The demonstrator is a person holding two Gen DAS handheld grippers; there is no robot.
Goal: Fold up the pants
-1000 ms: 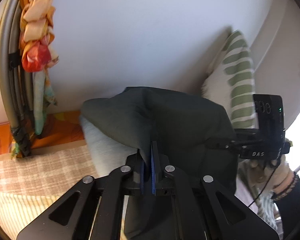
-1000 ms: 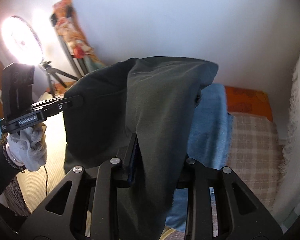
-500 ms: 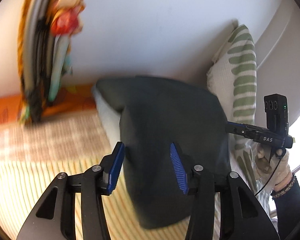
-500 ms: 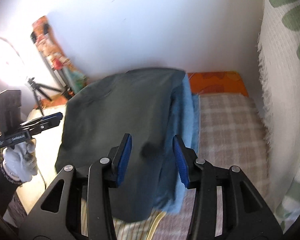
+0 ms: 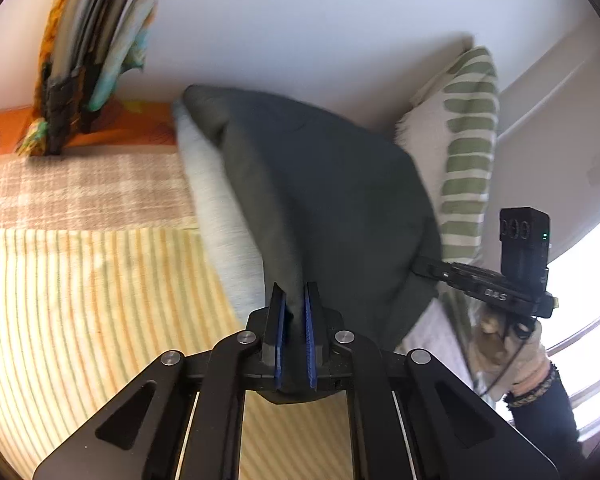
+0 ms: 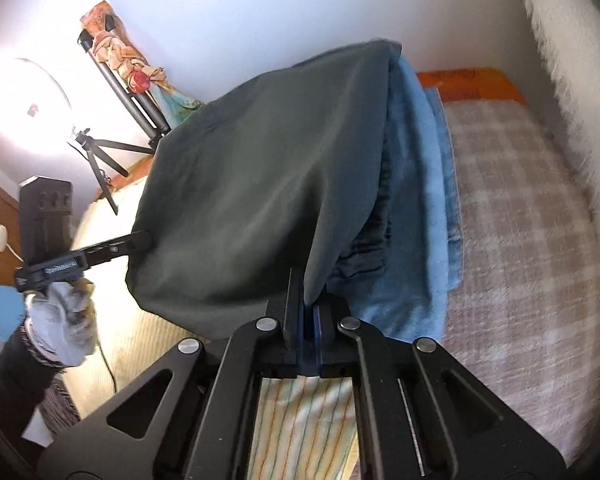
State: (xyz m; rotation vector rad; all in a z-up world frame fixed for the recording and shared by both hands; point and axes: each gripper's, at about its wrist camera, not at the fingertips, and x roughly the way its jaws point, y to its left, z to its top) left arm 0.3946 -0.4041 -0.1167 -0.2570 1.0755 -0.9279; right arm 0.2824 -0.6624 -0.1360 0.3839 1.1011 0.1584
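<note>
the dark green pants [image 5: 324, 200] lie folded on a pile of blue jeans [image 6: 420, 184] on the bed [image 5: 80, 280]. half a second ago both grippers stood wide over the cloth; their jaws have just been closing, and now the left gripper [image 5: 294, 300] and the right gripper [image 6: 308, 300] each pinch a near corner of the pants. the cloth is plain and matte, creased at the grips. its far edge is blurred, and the jeans are mostly covered.

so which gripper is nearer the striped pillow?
Right. The right gripper grips the pants just below the striped pillow; the left gripper grips their far edge.
</note>
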